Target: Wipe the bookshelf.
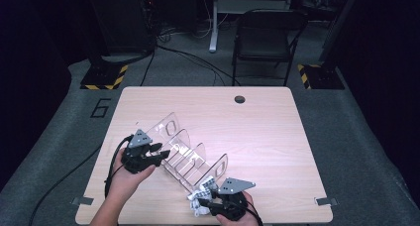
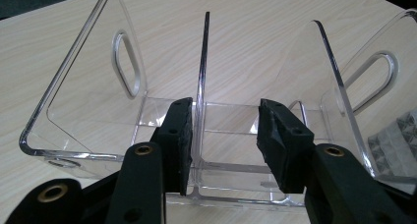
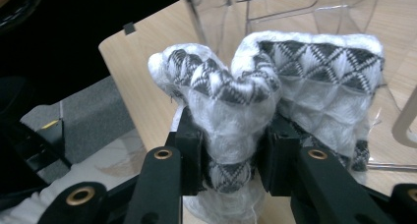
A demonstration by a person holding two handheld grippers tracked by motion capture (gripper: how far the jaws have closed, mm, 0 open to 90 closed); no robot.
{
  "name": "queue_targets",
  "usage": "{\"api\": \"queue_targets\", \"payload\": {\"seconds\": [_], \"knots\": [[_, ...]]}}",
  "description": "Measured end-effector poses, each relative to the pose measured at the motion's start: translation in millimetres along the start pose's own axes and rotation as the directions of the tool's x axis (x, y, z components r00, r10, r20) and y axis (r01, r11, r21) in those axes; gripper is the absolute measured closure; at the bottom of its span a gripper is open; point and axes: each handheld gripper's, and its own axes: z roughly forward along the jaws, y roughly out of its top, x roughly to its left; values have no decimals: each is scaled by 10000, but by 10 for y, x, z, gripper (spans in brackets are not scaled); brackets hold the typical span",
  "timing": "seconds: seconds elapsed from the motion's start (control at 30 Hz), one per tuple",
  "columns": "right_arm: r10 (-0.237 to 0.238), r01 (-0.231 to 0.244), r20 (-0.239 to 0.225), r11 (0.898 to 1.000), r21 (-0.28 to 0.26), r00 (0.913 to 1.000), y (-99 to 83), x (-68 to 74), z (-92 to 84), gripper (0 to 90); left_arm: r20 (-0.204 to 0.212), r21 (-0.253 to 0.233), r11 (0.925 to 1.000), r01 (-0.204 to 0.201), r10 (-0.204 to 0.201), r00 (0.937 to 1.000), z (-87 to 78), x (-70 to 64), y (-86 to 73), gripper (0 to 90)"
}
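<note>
A clear acrylic divider rack [image 1: 190, 154] lies on the wooden table [image 1: 267, 137], left of centre. My left gripper [image 1: 162, 154] reaches into its left end. In the left gripper view the jaws [image 2: 226, 145] straddle one upright divider [image 2: 201, 76]; the left pad sits close beside it and the right pad stands apart, so the gripper is open. My right gripper [image 1: 207, 204] is at the table's near edge by the rack's right end. Its jaws [image 3: 228, 160] are shut on a bunched white cloth with a black triangle pattern [image 3: 305, 67], also visible as a small bundle [image 1: 198, 202].
A round cable hole [image 1: 239, 99] is in the table's far side. A black folding chair [image 1: 265, 37] stands beyond the table, with cables on the floor and yellow-black striped stand feet [image 1: 104, 80]. Part of the cloth [image 2: 393, 140] shows through the rack's end wall.
</note>
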Motion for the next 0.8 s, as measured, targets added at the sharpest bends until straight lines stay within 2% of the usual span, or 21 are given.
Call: {"api": "queue_targets", "payload": {"seconds": [0.03, 0.17, 0.4, 0.47, 0.57, 0.67, 0.73, 0.8], "knots": [[195, -195, 57, 9998, -22, 9998, 3, -6, 8, 665, 48, 15, 10000, 18, -18, 10000, -4, 2, 0, 575], [293, -291, 425, 9996, -61, 9987, 3, -58, -8, 662, 98, 123, 9999, -22, 21, 9999, -17, -12, -4, 572], [591, -568, 936, 9980, -274, 9939, 3, -208, -86, 648, 643, -49, 9994, 349, -345, 9973, -35, -38, -33, 541], [529, -503, 1108, 9984, -267, 9924, 7, -259, -114, 646, 780, -66, 9994, 338, -332, 9964, -40, -46, -26, 532], [752, -714, 1338, 9969, -333, 9881, 12, -317, -149, 645, 962, -28, 9995, 321, -317, 9949, -44, -66, -3, 507], [790, -743, 1495, 9966, -368, 9856, 22, -394, -172, 644, 1069, 120, 9999, 78, -91, 9942, -56, -80, 20, 489], [954, -898, 1629, 9951, -414, 9820, 32, -434, -180, 644, 1011, 437, 9988, -222, 177, 9947, -42, -101, 18, 484], [1044, -986, 1741, 9943, -414, 9792, 53, -476, -186, 642, 981, 437, 9979, -471, 426, 9943, -42, -116, 2, 474]]}}
